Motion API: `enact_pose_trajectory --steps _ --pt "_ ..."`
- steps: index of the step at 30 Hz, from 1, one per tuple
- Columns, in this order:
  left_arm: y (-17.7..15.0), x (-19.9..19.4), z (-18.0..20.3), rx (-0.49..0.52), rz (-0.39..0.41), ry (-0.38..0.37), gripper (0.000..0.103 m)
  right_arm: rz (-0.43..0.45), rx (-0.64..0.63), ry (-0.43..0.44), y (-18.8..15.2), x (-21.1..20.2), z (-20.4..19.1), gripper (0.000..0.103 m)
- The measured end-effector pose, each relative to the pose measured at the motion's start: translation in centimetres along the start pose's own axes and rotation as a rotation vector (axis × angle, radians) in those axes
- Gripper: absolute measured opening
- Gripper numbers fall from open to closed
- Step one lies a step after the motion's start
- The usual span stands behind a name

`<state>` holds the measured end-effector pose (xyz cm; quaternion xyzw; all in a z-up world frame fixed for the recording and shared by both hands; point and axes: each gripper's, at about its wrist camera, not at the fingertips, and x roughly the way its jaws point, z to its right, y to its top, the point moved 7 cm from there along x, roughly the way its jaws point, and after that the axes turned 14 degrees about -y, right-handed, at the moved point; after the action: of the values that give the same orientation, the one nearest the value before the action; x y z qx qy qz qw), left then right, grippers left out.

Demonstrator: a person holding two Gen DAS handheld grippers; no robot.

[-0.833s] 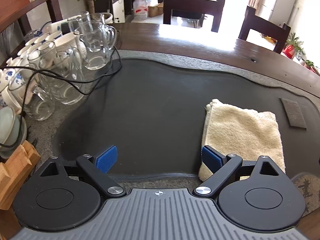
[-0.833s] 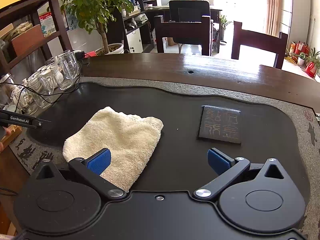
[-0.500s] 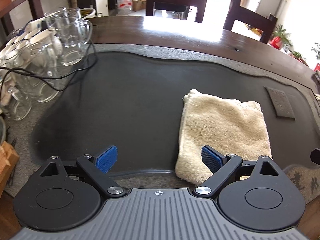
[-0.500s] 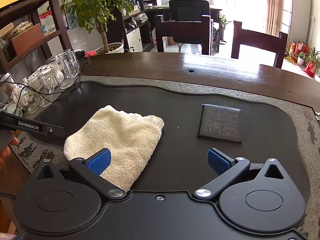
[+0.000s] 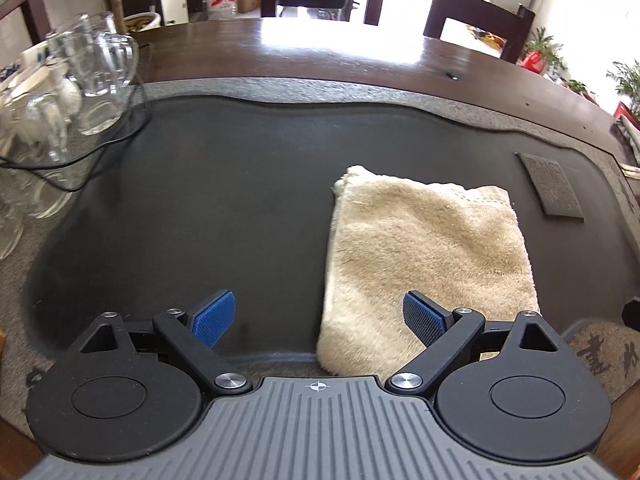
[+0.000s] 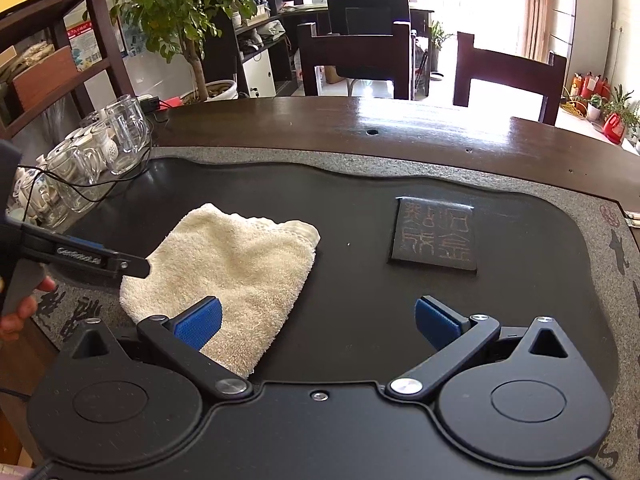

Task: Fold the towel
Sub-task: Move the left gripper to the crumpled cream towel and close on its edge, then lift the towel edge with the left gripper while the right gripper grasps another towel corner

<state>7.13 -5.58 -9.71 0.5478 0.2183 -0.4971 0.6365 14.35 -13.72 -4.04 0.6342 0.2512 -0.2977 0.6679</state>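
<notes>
Two handheld grippers hover over a dark stone tea tray (image 5: pixel 224 208). The left gripper (image 5: pixel 319 318) has its blue-padded fingers spread wide and holds nothing; its right pad sits above the near edge of the towel (image 5: pixel 424 256). The right gripper (image 6: pixel 318 322) is also spread wide and empty, its left pad over the towel's near corner. The cream towel lies folded flat on the tray. Beside it, apart, a square carved stone tile (image 6: pixel 434 238) is set into the tray. Glass mugs (image 6: pixel 126 134) cluster at the tray's left edge on the wooden table (image 6: pixel 400 132).
</notes>
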Motion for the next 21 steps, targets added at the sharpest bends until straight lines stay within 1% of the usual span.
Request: enact_pose_trajectory --steps 1,3,4,5,7,8,9,10,11,12,14,17,18,21 --pt "0.1 0.4 0.1 0.003 -0.009 -0.012 0.090 -0.001 -0.002 -0.005 0.0 -0.1 -0.2 0.103" --pt "0.2 1.2 0.2 0.009 -0.027 -0.035 0.081 -0.003 0.001 -0.012 0.0 -0.2 0.0 0.103" --pt "0.3 1.4 0.2 0.009 -0.033 -0.044 0.073 -0.004 0.005 -0.016 0.0 -0.2 0.2 0.103" --pt "0.4 1.6 0.1 0.007 -0.037 -0.053 0.069 -0.006 0.009 -0.020 -0.1 -0.2 0.3 0.103" --pt "0.5 2.0 -0.1 0.002 -0.045 -0.069 0.067 -0.010 0.016 -0.029 -0.3 -0.2 0.6 0.103" --pt "0.6 2.2 -0.2 0.000 -0.049 -0.077 0.062 -0.012 0.020 -0.034 -0.3 -0.2 0.7 0.103" --pt "0.7 2.3 -0.3 -0.002 -0.053 -0.086 0.061 -0.015 0.023 -0.038 -0.4 -0.2 0.9 0.103" --pt "0.5 2.5 0.0 -0.001 -0.052 -0.094 0.057 -0.017 0.027 -0.042 -0.5 -0.2 1.0 0.103" --pt "0.1 2.6 0.7 0.002 -0.047 -0.104 0.051 -0.019 0.030 -0.047 -0.5 -0.2 1.2 0.103" --pt "0.0 2.7 1.0 0.002 -0.047 -0.116 0.047 -0.021 0.034 -0.050 -0.6 -0.2 1.3 0.103" --pt "0.0 2.6 1.3 -0.004 -0.048 -0.134 0.035 -0.021 0.039 -0.054 -0.5 -0.2 1.6 0.103" --pt "0.1 2.1 1.9 0.009 -0.038 -0.145 0.023 -0.015 0.039 -0.055 -0.4 -0.2 1.7 0.103" --pt "0.1 2.0 2.1 0.014 -0.034 -0.148 0.020 -0.013 0.038 -0.055 -0.3 -0.2 1.8 0.103" --pt "0.2 1.5 3.0 0.041 -0.012 -0.150 0.017 -0.007 0.033 -0.055 -0.1 -0.3 1.8 0.103"
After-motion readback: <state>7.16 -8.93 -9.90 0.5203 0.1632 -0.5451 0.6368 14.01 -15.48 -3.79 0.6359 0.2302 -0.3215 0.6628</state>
